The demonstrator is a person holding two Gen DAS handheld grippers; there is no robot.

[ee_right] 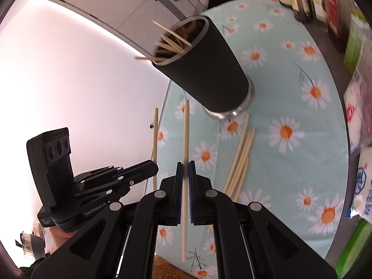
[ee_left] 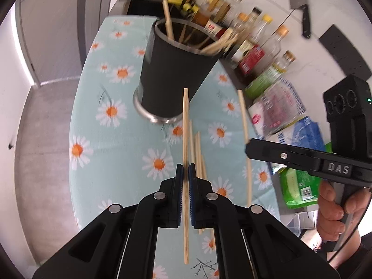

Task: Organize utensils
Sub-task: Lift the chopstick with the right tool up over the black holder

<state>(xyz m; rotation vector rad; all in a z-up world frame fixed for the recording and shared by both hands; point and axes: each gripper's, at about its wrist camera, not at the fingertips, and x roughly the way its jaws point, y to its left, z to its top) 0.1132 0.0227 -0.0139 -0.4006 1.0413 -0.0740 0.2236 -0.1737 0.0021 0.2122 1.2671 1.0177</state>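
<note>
A dark cup (ee_left: 173, 69) with a steel base stands on the daisy tablecloth (ee_left: 111, 153) and holds several wooden chopsticks (ee_left: 215, 45). It also shows in the right wrist view (ee_right: 209, 69). My left gripper (ee_left: 185, 174) is shut on one chopstick (ee_left: 185, 125) and holds it above the cloth, pointing at the cup. My right gripper (ee_right: 185, 169) is shut on another chopstick (ee_right: 186, 134). The right gripper shows at the right of the left wrist view (ee_left: 250, 148), with its chopstick (ee_left: 243, 116). The left gripper (ee_right: 155, 168) shows at the left of the right wrist view. Several loose chopsticks (ee_right: 241, 158) lie on the cloth near the cup.
Sauce bottles (ee_left: 253, 44) and packets (ee_left: 279, 107) crowd the far right edge of the table. A cleaver (ee_left: 300, 2) hangs on the wall behind. The table's left edge (ee_left: 74, 121) drops to a grey floor. A green packet (ee_left: 300, 186) lies at the right.
</note>
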